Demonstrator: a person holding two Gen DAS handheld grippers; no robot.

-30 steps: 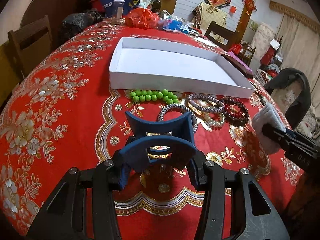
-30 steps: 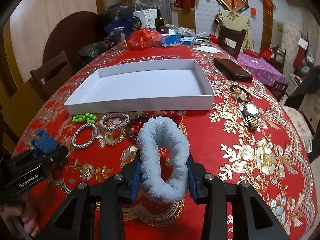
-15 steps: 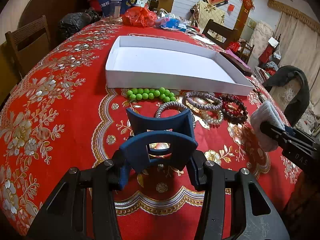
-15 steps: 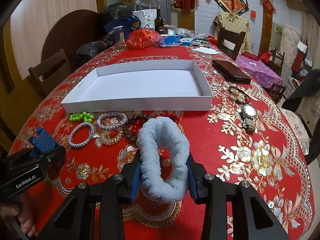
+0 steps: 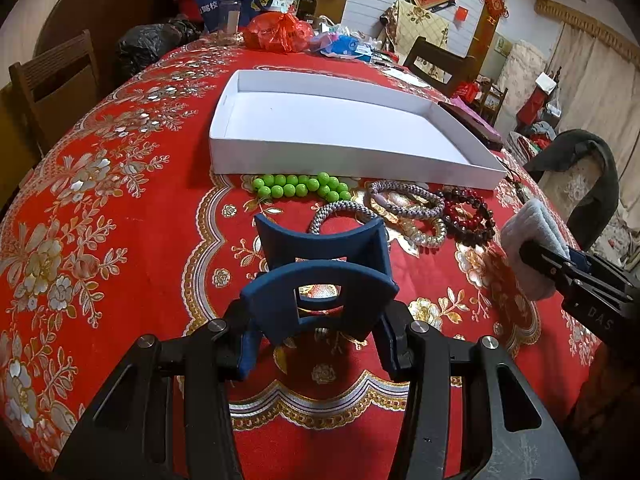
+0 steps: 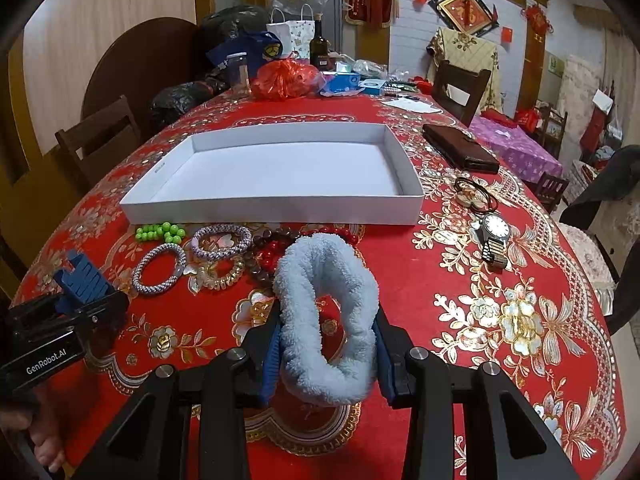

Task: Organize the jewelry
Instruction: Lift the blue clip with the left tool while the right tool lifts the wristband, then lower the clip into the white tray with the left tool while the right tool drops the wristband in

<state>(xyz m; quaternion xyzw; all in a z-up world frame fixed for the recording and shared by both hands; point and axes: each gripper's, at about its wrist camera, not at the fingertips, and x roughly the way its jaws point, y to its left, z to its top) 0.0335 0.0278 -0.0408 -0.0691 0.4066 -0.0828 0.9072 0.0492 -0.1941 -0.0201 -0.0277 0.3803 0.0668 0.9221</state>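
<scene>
A crowded room with red hangings on the far wall surrounds a large round table (image 6: 500,320) under a red cloth patterned with gold and silver flowers. Dark wooden chairs stand around it, 1 chair (image 6: 100,136) at its left edge. At the far side sit a black bag, a red plastic bag (image 6: 286,78), a dark bottle (image 6: 319,49) and small blue packets. A shallow white box (image 6: 272,210), open and bare inside, lies mid-table, with a brown wallet (image 6: 460,150) to its right. Just before the box's near wall lie the green bead bracelet (image 5: 302,187), 2 woven grey bracelets, a gold coil one and the dark red bead bracelet (image 5: 468,216), bunched and partly overlapping. A wristwatch (image 6: 494,236) lies apart at right. The right gripper (image 6: 326,344) is clamped on a fluffy pale blue scrunchie (image 6: 326,312), held above the cloth. The left gripper (image 5: 320,312) pinches a dark blue clip (image 5: 320,264) between its pads, also off the table.
</scene>
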